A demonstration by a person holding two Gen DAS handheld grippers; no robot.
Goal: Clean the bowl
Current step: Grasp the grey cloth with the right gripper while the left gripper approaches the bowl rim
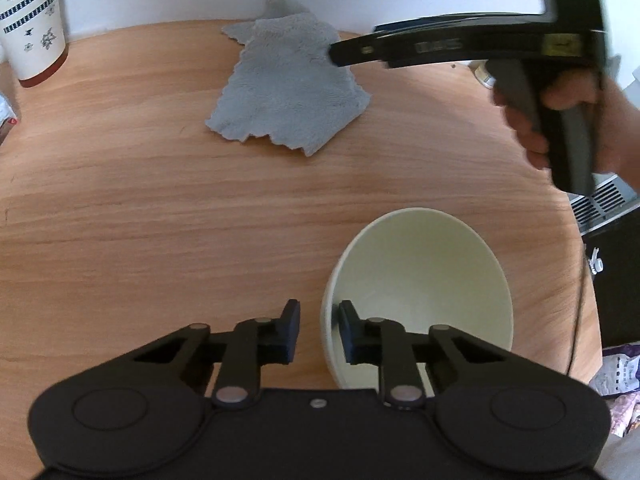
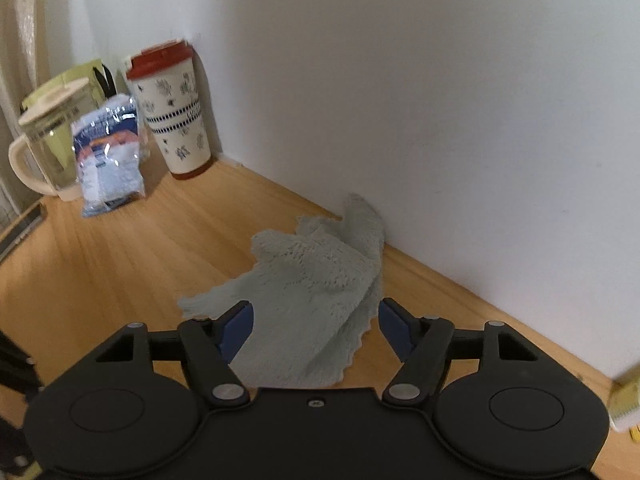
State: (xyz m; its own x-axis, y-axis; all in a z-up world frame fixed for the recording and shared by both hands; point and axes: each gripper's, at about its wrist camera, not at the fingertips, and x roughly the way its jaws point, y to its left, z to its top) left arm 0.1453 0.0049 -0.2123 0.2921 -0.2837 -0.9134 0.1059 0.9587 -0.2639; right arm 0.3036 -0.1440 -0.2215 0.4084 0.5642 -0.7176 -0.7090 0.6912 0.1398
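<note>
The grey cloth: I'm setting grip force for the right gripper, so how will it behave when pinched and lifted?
The grey cloth looks plush and lies rumpled, one corner slumped against the wall, so it will probably drape limply. It seems light. The open right gripper may catch only a fold, so the rest will likely drag across the table.

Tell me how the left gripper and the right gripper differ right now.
The left gripper straddles the rim of the bowl, jaws fairly narrow; the right gripper spreads wide above the cloth, gripping nothing. The left sits low near the table; the right is raised. Both are open, black, hand-held.
</note>
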